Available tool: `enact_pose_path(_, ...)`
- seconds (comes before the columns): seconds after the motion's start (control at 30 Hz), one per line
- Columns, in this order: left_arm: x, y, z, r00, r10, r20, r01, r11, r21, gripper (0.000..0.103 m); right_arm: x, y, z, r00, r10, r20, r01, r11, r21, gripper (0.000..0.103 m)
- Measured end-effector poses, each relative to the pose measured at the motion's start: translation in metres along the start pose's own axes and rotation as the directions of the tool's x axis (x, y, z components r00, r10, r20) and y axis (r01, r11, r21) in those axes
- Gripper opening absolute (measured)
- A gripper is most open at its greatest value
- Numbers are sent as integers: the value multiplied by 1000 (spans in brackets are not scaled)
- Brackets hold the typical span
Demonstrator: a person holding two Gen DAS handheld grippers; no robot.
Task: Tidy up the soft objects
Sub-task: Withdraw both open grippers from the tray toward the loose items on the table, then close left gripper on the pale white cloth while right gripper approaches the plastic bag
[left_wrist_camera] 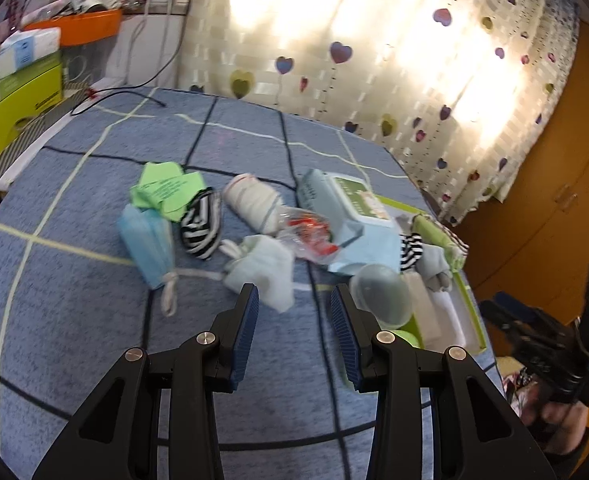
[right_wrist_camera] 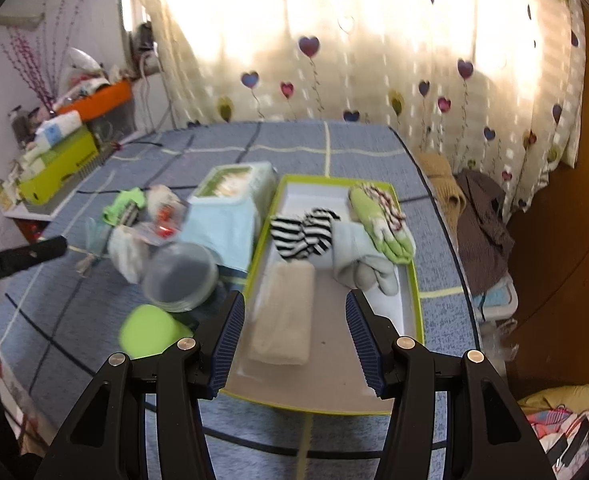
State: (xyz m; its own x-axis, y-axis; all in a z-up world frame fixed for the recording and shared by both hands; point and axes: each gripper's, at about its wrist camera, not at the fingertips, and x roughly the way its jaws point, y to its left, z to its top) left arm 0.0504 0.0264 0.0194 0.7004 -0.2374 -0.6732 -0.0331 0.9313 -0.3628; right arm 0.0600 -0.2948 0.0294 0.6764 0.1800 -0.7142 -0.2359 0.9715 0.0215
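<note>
On the blue checked bedspread (left_wrist_camera: pixel 74 320) lies a loose heap: a green cloth (left_wrist_camera: pixel 166 192), a striped sock (left_wrist_camera: pixel 200 228), a white rolled sock (left_wrist_camera: pixel 254 200), a blue mask pack (left_wrist_camera: pixel 146 248) and a pale blue cloth (left_wrist_camera: pixel 262 268). My left gripper (left_wrist_camera: pixel 294 300) hangs open just short of the pale blue cloth, nothing between its fingers. A green-rimmed box (right_wrist_camera: pixel 412 280) holds striped socks (right_wrist_camera: pixel 302 232), a green patterned cloth (right_wrist_camera: pixel 382 220), a grey sock (right_wrist_camera: pixel 362 264) and a beige folded cloth (right_wrist_camera: pixel 282 316). My right gripper (right_wrist_camera: pixel 294 304) hovers open and empty above the box's near end.
A wipes pack (right_wrist_camera: pixel 234 184) on a light blue cloth (right_wrist_camera: pixel 222 228), a clear round lid (right_wrist_camera: pixel 180 276), a crinkly plastic bag (left_wrist_camera: pixel 306 232) and a green lid (right_wrist_camera: pixel 150 332) lie beside the box. Boxes (left_wrist_camera: pixel 14 108) stack at the bed's left. Clothes (right_wrist_camera: pixel 482 216) hang off the right edge.
</note>
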Motion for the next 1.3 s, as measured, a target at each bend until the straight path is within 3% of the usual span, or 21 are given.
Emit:
enact_pose_path(0.37,15,26,-1,1000,9,-22,-11,998,-55,39,-3,37,13,999,51,18,-50,996,-68,52)
enact_pose_path(0.47,25,26,0,999,-8,-33,6,999,-50,39,2,44,15,998,59,11,-58,995,-86,52)
enact_pose_path(0.57,35,25,3,999,-19,-36,17,999,-37,48,6,49,18,998,68,4,-68,993,-99,52)
enact_pose_path(0.9,81,12,6,996,19,-87,-15,999,50,48,26,63,28,996,82,-23,-84,987,-138,52)
enact_pose_path(1.2,107,24,9,991,38,-125,-37,999,13,48,45,85,41,993,111,-45,-118,973,-198,53)
enact_pose_path(1.27,109,26,8,992,28,-124,-28,1000,6,47,48,89,43,991,123,-49,-131,969,-208,52)
enact_pose_path(1.3,109,28,8,992,25,-122,-24,1000,3,35,50,92,44,990,128,-52,-136,968,-211,52)
